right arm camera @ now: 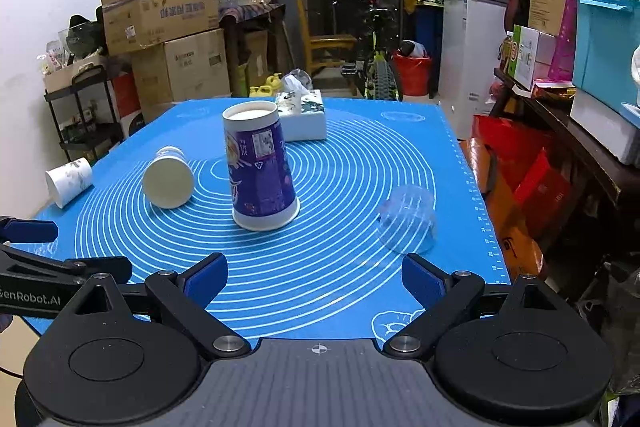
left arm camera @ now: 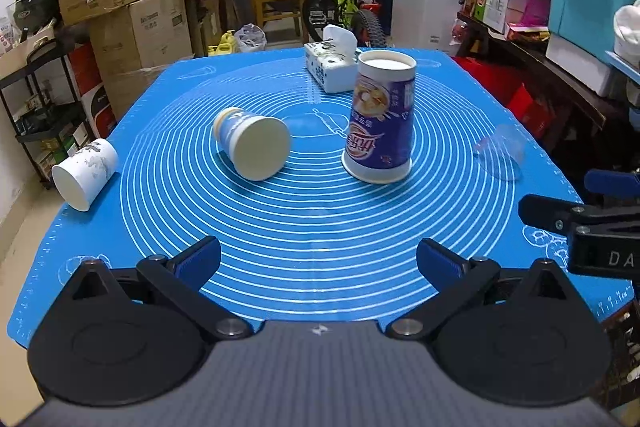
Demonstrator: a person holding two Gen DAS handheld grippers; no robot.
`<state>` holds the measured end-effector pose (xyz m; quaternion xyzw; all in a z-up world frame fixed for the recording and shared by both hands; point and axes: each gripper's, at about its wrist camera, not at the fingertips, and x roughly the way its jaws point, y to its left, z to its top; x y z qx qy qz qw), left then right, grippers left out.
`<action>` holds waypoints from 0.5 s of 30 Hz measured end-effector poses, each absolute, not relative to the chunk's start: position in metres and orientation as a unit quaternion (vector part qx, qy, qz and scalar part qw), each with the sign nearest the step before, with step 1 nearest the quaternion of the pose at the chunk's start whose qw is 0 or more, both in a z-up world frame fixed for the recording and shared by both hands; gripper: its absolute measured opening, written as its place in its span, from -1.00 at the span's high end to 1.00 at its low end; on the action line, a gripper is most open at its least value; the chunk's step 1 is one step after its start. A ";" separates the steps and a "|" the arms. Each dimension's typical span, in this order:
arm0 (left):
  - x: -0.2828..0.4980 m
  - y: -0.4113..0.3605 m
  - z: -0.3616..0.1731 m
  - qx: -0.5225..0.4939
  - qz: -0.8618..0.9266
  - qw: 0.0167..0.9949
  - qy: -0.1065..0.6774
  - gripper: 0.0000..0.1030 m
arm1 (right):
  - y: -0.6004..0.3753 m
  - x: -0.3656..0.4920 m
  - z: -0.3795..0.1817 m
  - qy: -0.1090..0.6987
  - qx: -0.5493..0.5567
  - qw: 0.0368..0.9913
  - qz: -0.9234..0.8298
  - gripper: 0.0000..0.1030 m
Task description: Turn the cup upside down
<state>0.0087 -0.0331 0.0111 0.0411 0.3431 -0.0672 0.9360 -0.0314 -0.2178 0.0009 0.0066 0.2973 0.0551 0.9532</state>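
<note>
Purple paper cup stands inverted, mouth down, near the centre of the blue baking mat on the bench. Blue-and-cream cup lies on its side at its 9 o'clock, apart from it. White cup lies tipped at the mat's left edge. Clear plastic cup sits mouth down at 3 o'clock. Tissue box at 12 o'clock. Left tool released, grasping nothing. Right tool likewise released.
</note>
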 end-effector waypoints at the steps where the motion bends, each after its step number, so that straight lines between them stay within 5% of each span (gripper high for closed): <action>1: 0.008 -0.034 0.011 0.043 -0.068 0.936 0.344 -0.99 | -0.217 -0.031 0.001 0.298 0.006 0.953 0.055 -0.83; 15: 0.005 -0.036 0.011 0.046 -0.068 0.935 0.345 -0.99 | -0.215 -0.034 0.002 0.302 0.003 0.952 0.054 -0.83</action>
